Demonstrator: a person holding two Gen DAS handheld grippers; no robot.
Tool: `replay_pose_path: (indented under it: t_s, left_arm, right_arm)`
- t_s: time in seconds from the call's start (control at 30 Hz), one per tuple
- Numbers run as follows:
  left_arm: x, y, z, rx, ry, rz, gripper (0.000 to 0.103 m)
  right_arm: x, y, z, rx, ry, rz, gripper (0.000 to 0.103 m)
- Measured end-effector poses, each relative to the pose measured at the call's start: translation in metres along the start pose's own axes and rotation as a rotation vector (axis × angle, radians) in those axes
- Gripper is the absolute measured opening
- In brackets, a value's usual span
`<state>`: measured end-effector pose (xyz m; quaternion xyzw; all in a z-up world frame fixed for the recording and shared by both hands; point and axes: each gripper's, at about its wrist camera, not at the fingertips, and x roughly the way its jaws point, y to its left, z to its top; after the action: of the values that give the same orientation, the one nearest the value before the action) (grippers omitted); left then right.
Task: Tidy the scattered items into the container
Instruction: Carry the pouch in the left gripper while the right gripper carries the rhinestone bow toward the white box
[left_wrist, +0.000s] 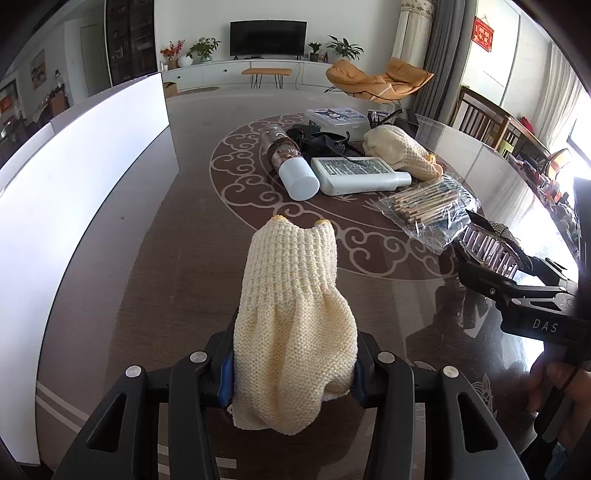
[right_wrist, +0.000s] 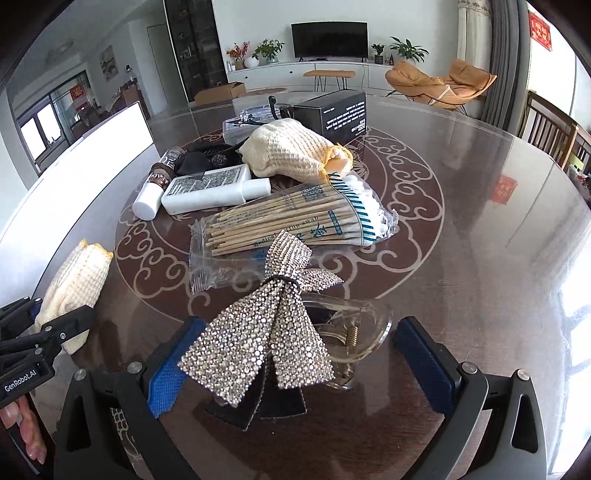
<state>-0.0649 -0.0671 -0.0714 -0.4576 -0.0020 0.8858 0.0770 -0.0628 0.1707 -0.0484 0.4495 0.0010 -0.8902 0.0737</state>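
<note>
My left gripper (left_wrist: 293, 369) is shut on a cream knitted glove (left_wrist: 291, 314), which sticks forward over the dark glass table (left_wrist: 155, 295). In the right wrist view the same glove (right_wrist: 74, 280) shows at the far left in that gripper (right_wrist: 40, 332). My right gripper (right_wrist: 295, 343) stands open and wide around a rhinestone bow hair clip (right_wrist: 266, 332). The bow covers part of the left pad (right_wrist: 166, 373), and a narrow gap shows at the right pad (right_wrist: 424, 350). A white-walled container (left_wrist: 92, 184) stands on the left.
A pile lies mid-table: a bag of cotton swabs (right_wrist: 295, 221), a flat white bottle (right_wrist: 210, 188), a brown bottle with a white cap (right_wrist: 151, 195), a second cream glove (right_wrist: 291, 151), black items, a black box (right_wrist: 332, 110) and a clear case (left_wrist: 332, 118). Chairs stand at the right.
</note>
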Motion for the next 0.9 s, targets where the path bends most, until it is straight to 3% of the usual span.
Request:
replay_pose_path:
  t_s: [0.13,0.63,0.67,0.73,0.77,0.9]
  left_arm:
    - [0.000,-0.002,-0.001,0.007,-0.005,0.017,0.047]
    - [0.001,-0.005,0.000,0.005,-0.004,0.037,0.047]
    - [0.001,-0.004,0.001,0.004,-0.002,0.035,0.047]
    - [0.001,-0.004,0.001,-0.001,0.002,0.030,0.047]
    - [0.000,-0.003,0.001,-0.005,0.004,0.027,0.047]
    - [-0.007,-0.004,-0.004,-0.010,-0.011,0.019,0.047]
  right_arm:
    - [0.004,0.008,0.000,-0.047,0.021,-0.053,0.103]
    - [0.005,0.006,0.001,-0.047,0.023,-0.050,0.103]
    - [0.004,0.006,0.001,-0.047,0.021,-0.053,0.100]
    - [-0.005,0.008,-0.001,-0.053,-0.024,-0.051,0.056]
    - [-0.007,0.009,-0.003,-0.055,-0.030,-0.053,0.051]
    - [-0.023,0.001,-0.012,-0.003,-0.067,0.009,0.049]
